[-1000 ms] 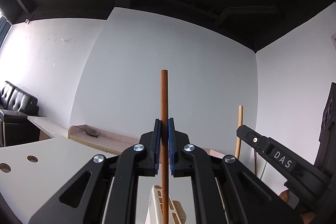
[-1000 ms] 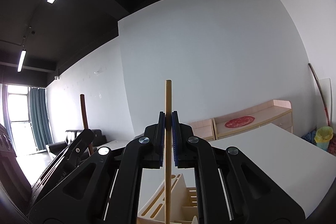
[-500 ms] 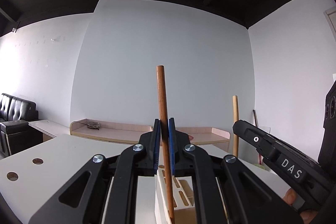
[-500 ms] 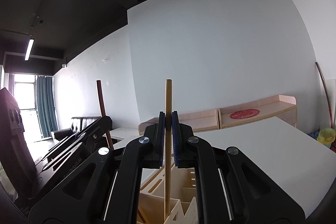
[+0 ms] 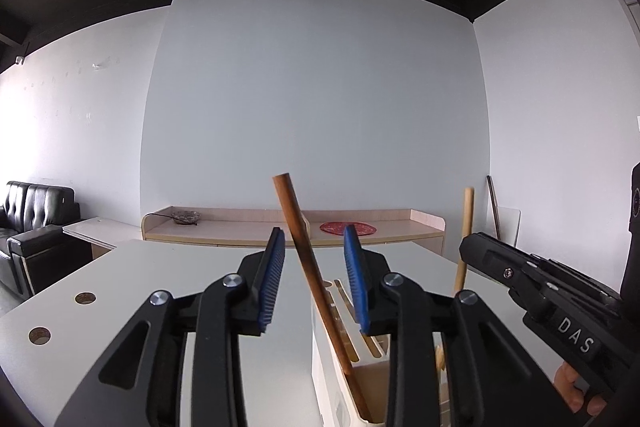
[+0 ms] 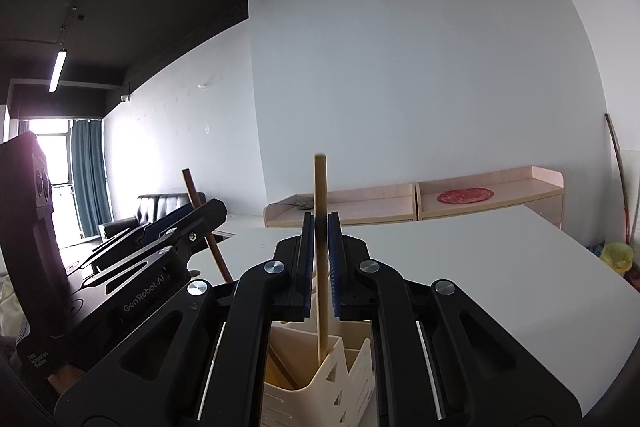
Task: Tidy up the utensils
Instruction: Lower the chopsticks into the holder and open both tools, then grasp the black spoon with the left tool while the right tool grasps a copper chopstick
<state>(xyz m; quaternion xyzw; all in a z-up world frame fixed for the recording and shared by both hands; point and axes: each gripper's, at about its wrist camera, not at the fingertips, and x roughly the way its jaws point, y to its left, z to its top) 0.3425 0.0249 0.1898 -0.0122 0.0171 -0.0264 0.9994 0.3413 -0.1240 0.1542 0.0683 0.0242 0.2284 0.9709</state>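
Note:
A dark brown wooden stick (image 5: pixel 296 227) leans to the left between the blue pads of my left gripper (image 5: pixel 314 279). Its jaws are opening and the pads stand clear of it. The stick's lower end rests inside the cream utensil holder (image 5: pixel 340 379) below. My right gripper (image 6: pixel 320 247) holds a light wooden stick (image 6: pixel 320 187) upright, its foot in a front compartment of the holder (image 6: pixel 304 387); its jaws are starting to open, the pads still against the stick. Each gripper shows in the other's view: the right gripper (image 5: pixel 466 251) with the light stick (image 5: pixel 467 211), the left gripper (image 6: pixel 200 215) with the dark stick (image 6: pixel 191 187).
The holder stands on a white table (image 5: pixel 140 287) with two round holes (image 5: pixel 84 297) at its left. A low wooden shelf (image 5: pixel 240 227) with a red mat (image 5: pixel 348 227) runs along the back wall. A black sofa (image 5: pixel 32 219) is far left. A person's hand (image 5: pixel 576 387) grips the right tool.
My left jaws have parted and the dark stick has tipped left out of their grip. Both views have tilted down, and the holder now shows below each stick.

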